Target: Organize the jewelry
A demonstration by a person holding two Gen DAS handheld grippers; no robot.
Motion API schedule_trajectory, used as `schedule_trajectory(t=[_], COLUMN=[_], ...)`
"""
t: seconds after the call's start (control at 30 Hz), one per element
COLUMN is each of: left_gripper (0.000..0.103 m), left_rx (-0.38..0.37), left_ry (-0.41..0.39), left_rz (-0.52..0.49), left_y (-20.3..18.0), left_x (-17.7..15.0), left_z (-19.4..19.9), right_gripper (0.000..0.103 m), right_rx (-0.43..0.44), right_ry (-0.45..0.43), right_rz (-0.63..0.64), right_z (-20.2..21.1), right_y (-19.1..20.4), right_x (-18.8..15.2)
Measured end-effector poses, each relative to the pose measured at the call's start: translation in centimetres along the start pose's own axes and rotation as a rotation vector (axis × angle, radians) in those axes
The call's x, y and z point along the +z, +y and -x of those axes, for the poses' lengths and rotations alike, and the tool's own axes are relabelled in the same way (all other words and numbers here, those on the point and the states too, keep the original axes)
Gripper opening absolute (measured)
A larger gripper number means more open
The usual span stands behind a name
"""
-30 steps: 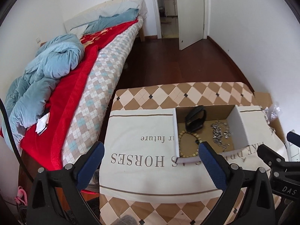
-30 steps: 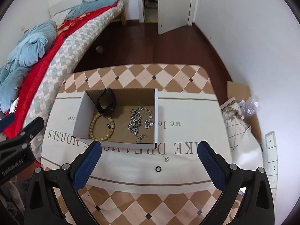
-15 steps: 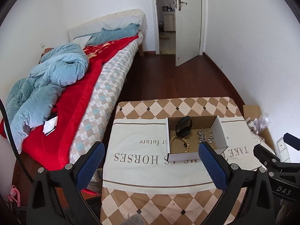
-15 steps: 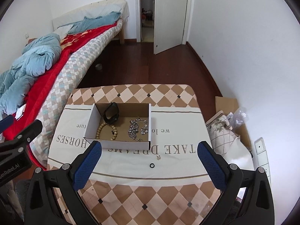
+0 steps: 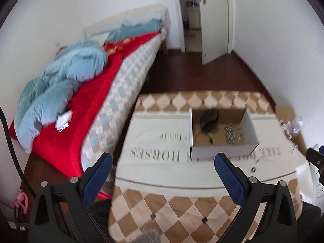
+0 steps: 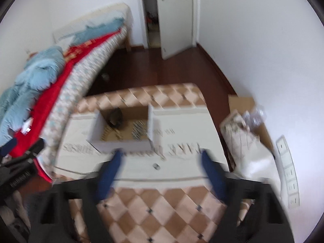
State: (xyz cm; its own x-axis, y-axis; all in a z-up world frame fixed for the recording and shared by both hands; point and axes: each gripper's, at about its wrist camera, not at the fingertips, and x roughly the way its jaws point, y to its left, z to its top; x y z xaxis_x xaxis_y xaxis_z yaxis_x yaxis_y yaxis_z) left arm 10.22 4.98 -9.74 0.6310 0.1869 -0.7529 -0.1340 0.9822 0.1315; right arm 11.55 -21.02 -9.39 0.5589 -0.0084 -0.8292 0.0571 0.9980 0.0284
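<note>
While both of my hands pull back from the table (image 5: 174, 206), the box (image 5: 220, 150) sits smaller and farther off in each view than it did a second ago, when it nearly filled the space between my fingers. My right gripper (image 6: 161, 174) has just been closing from full spread to roughly half; nothing lies between its blue pads. My left gripper (image 5: 162, 178) hangs spread wide and empty.

Inside the box I make out a dark band (image 5: 208, 119) at its 12 o'clock side, a beaded bracelet (image 5: 204, 135) below it, and a heap of silver chain (image 5: 233, 134) toward 3 o'clock. Two pieces are not yet in: a small dark ring (image 6: 156, 166) on the printed cloth (image 5: 154, 137) at about 5 o'clock from the box, and a tiny pale trinket (image 6: 162, 157) just above it, too blurred to identify. I judge the sorting mostly done, and the narrowing of my right jaws reads as sizing up for that ring, though the retreat may mean otherwise.

At 9 o'clock of the table stands a bed (image 5: 113, 93) with a red blanket (image 5: 81, 109) and a blue quilt (image 5: 60, 81); at 3 o'clock a bag (image 6: 247, 147) leans by the wall. Nothing blocks the ring, but it lies flat on soft cloth, and my right view is smeared.
</note>
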Motion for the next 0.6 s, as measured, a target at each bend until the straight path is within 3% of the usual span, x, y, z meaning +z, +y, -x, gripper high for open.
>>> schedule_trajectory(t=[0.27,0.6], left_gripper=[0.102,0.102], left_rx=[0.087,0.136], left_ry=[0.135,0.228], left_rz=[-0.035,-0.074], left_y=[-3.2,-4.2], left_x=[-2.8,-3.4], left_z=[-7.6,-13.1], right_gripper=[0.059,0.045], right_rx=[0.066,0.136], right_ry=[0.122,0.166], right_rz=[-0.07,0.003], right_z=[-11.1,-19.1], right_y=[-3.7,-0.1], right_x=[-3.0,-2.3])
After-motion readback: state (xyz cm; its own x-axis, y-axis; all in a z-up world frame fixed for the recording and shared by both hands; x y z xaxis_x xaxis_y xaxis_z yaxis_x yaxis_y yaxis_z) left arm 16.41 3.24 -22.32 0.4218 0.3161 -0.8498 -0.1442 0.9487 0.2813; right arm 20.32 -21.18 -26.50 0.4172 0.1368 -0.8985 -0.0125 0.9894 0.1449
